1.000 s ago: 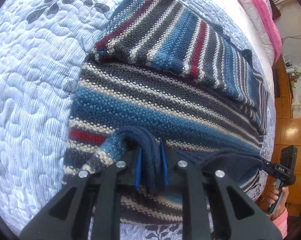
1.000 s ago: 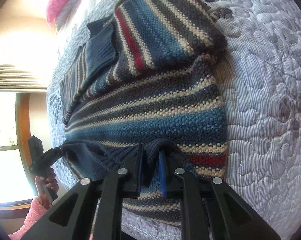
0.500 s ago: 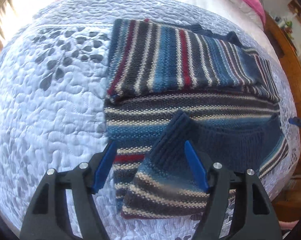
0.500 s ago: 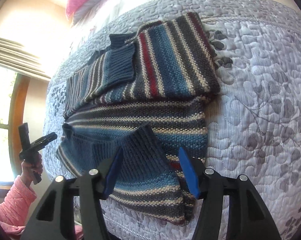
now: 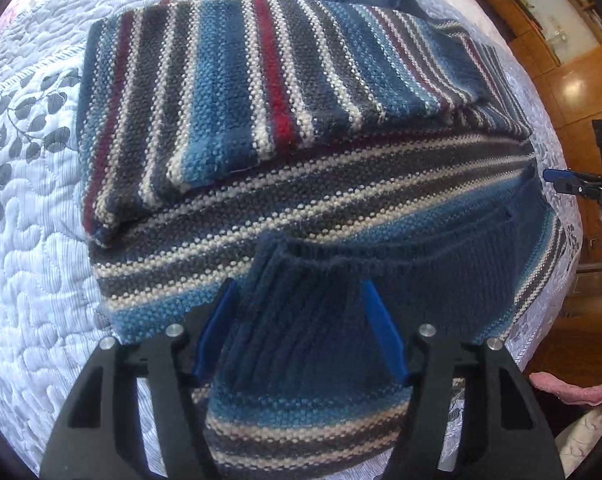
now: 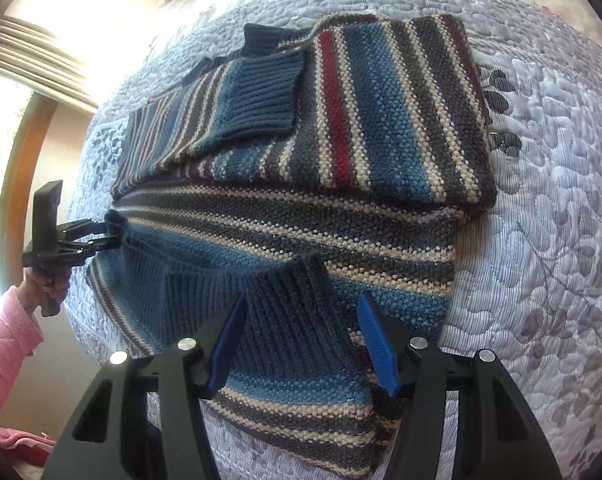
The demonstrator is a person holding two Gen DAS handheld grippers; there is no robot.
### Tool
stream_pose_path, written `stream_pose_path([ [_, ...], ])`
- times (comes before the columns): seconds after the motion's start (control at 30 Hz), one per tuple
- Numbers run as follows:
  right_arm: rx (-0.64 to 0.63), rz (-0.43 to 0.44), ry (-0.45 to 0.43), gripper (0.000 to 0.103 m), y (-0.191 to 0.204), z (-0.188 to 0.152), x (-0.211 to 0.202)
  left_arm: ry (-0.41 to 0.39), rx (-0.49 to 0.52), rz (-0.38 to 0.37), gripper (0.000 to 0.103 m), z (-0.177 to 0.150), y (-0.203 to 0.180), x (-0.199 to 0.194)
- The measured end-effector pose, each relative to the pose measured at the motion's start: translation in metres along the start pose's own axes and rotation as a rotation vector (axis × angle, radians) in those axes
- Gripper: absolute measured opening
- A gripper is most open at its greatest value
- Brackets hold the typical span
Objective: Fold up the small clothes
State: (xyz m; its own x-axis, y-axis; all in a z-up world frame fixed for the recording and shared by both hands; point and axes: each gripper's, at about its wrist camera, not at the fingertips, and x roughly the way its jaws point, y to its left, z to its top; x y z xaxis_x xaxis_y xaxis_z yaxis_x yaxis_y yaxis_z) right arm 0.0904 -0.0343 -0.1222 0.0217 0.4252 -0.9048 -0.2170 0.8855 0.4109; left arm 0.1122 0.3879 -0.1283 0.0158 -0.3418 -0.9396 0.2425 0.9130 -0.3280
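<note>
sweater (image 5: 301, 128) lying mid-quilt (image 5: 33, 280), sleeves folded in | your left gripper (image 5: 297, 328) and right gripper (image 6: 301, 340) both hanging open over cuffs, holding nothing | next you're probably grabbing an end to fold it in half

Released since a second ago: left gripper (image 5: 297, 320) and right gripper (image 6: 303, 330) now spread wide, no longer pinching the sweater (image 5: 341, 200). Navy cuff (image 6: 289, 312) now draped flat at 6 o'clock over the striped body, both cameras pulled back higher.
</note>
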Motion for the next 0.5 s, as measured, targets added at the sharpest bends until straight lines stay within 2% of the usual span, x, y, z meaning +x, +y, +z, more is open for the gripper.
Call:
stream_pose_path([
  [0.07, -0.031, -0.008, 0.008, 0.059, 0.002, 0.001, 0.003, -0.008, -0.001, 0.014, 0.043, -0.003, -0.001, 0.001],
  [0.13, -0.055, -0.015, 0.018, 0.059, 0.004, 0.004, 0.008, -0.015, -0.014, -0.016, 0.023, -0.003, -0.002, 0.002],
  [0.2, -0.067, -0.025, 0.029, 0.059, 0.004, 0.007, 0.014, -0.029, -0.009, -0.028, 0.018, -0.006, -0.006, -0.001],
  [0.37, -0.074, -0.019, 0.063, 0.059, -0.002, 0.014, 0.033, -0.039, -0.003, -0.015, 0.019, -0.008, -0.011, -0.002],
  [0.43, -0.092, -0.028, 0.068, 0.059, -0.001, 0.015, 0.039, -0.034, -0.025, -0.007, 0.029, -0.006, -0.012, 0.004],
  [0.5, -0.109, -0.041, 0.066, 0.055, 0.001, 0.015, 0.041, -0.033, -0.050, -0.007, 0.033, -0.004, -0.009, 0.007],
])
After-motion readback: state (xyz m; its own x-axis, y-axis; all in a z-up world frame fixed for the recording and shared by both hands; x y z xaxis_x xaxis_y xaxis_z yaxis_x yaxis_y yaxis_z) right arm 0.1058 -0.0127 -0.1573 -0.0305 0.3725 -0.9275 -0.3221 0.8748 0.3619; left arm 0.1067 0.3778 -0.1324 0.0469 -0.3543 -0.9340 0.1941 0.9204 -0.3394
